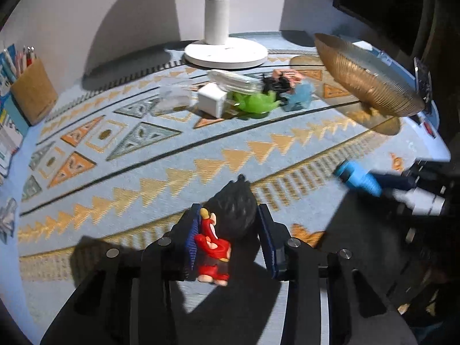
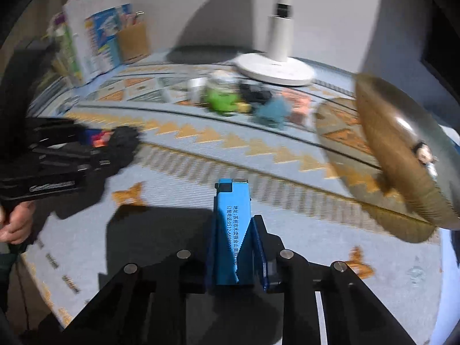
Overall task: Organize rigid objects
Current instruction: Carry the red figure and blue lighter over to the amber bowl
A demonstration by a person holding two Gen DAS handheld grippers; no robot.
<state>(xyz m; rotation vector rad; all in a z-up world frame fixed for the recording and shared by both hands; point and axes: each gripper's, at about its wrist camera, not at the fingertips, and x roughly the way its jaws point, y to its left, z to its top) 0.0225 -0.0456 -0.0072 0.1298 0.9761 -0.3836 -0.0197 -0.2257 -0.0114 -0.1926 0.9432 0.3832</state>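
A: Far left, the tan pencil holder [image 1: 34, 92] stays out of this. The left gripper [image 1: 227, 235] has its jaws closed on the red-suited toy figure with spiky black hair [image 1: 218, 238], carried above the blue patterned tablecloth [image 1: 120, 155].

B: And the loose pile mid-table, with the green translucent toy [image 1: 254, 102]?

A: Untouched, near the white lamp base [image 1: 225, 51]. The right gripper [image 2: 234, 247] is clamped narrow on the blue rectangular lighter [image 2: 233, 224].

B: Likely headed for the gold ribbed bowl [image 2: 402, 155] at far right?

A: Probably. Approach one at a time, clear its raised rim, and release low so nothing bounces out.
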